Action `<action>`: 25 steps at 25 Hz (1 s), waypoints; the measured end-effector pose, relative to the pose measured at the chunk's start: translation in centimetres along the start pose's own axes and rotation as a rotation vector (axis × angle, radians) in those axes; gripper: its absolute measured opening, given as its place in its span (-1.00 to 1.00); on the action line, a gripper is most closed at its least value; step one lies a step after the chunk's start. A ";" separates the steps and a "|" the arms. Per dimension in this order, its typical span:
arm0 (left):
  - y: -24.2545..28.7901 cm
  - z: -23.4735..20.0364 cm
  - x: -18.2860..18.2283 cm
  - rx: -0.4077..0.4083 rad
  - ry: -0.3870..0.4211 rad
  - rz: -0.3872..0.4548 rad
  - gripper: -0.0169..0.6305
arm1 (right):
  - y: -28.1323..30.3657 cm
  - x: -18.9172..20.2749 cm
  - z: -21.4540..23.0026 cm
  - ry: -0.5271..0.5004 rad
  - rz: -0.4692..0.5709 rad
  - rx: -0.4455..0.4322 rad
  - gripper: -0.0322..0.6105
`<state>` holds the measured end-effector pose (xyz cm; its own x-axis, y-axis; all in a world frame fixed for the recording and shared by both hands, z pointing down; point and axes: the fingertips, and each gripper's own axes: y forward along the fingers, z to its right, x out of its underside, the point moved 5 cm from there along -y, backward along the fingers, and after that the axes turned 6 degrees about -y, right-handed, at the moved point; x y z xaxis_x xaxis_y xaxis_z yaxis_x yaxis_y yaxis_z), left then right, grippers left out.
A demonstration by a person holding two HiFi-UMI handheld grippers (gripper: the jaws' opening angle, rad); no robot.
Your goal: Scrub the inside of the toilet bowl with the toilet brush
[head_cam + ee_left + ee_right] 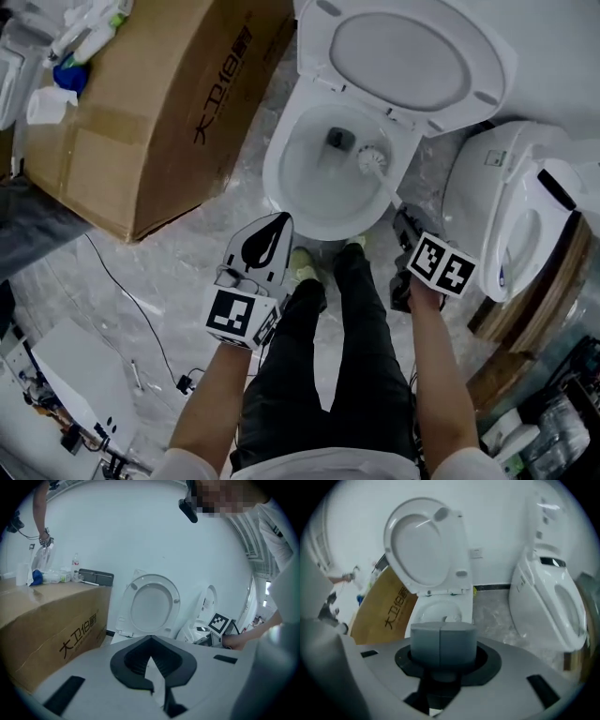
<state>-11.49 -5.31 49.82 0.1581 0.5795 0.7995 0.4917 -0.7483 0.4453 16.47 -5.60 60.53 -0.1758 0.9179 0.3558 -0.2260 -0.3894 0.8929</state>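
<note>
Because the head view looks almost straight down, we read the layout there first: the toilet bowl (298, 202) sits open at centre with its lid (403, 56) tipped back. The white head of the toilet brush (372, 161) is inside the bowl, on the right of the basin and just beside the dark drain opening. Its thin handle runs down and right to the right gripper (403, 227), whose jaws are closed on it. The left gripper (270, 236) hangs in front of the bowl's near rim, above the person's shoes, apart from the porcelain. A cardboard box (159, 84) lies on the floor to the left of the toilet, and a second toilet (487, 178) stands to the right. In the left gripper view, the left gripper (150, 645) shows its dark ribbed jaws meeting at the tip with nothing held. Beyond them we note the raised lid (150, 604) and the cardboard box (51, 616) to its left. In the right gripper view, the right gripper (440, 641) shows two grey pads pressed together along a thin seam. We cannot make out the brush handle in this view. The bowl (440, 612) lies directly beyond the pads under the upright lid (422, 545). The box (384, 611) stands at the left and the second toilet (553, 602) at the right.
</note>
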 end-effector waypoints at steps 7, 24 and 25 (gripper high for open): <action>1.5 1.0 0.6 0.036 0.026 -0.024 -0.93 | 0.4 1.0 0.6 0.476 0.240 -0.098 -0.41; 1.8 -0.7 2.8 0.001 0.024 -0.053 -0.93 | 8.8 -1.9 -3.6 0.415 0.180 -0.421 -0.41; 1.7 -0.7 2.7 -0.003 0.023 -0.047 -0.93 | 9.0 -1.9 -4.2 0.364 0.160 -0.426 -0.41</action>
<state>-10.80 -5.26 53.04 0.1152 0.6068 0.7864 0.4957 -0.7212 0.4839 10.74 -11.21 66.70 -0.5402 0.7891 0.2925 -0.5217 -0.5867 0.6194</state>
